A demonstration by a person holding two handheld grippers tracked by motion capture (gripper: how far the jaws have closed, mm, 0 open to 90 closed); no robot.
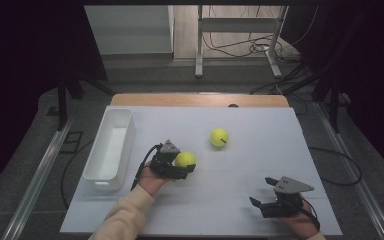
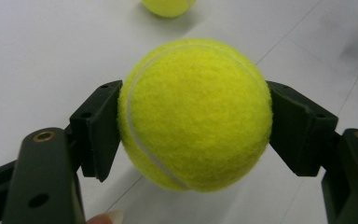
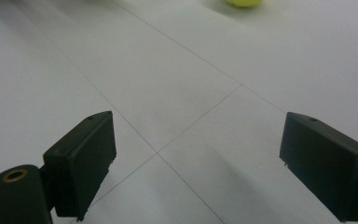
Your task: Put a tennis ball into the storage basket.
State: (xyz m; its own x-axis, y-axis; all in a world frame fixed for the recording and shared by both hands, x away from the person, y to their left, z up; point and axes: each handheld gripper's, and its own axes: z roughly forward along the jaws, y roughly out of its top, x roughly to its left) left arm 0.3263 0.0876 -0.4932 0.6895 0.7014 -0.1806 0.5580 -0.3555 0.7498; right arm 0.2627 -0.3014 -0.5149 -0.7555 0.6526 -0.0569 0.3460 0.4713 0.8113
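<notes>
A tennis ball (image 2: 195, 114) sits clamped between the two black jaws of the left tongs (image 1: 185, 165), each pad pressed flat against opposite sides of its felt, near the middle of the white tabletop (image 1: 260, 165). In the left gripper view the ball casts a shadow on the surface beneath it and appears lifted just clear, though from these angles contact cannot be ruled out. The squeeze across the ball's widest part looks chosen to keep a round, rolling thing from slipping out.

A second tennis ball (image 1: 219, 137) lies loose on the tabletop a little farther from the person and toward the right, apart from the held one. A white bin (image 1: 111, 150), long and open-topped, stands along the left edge of the tabletop, close beside the left hand (image 1: 152, 182); it appears empty, and its place within easy reach suggests it is where the balls are meant to end up.

The right tongs (image 1: 264, 192) rest low near the front right corner, jaws spread wide with nothing between them, pointing across the bare surface toward the loose ball, which shows at the top edge of the right gripper view. That hand seems to be waiting its turn while the left does the carrying.

A short swing leftward over the bin's rim looks like the likely next move.
</notes>
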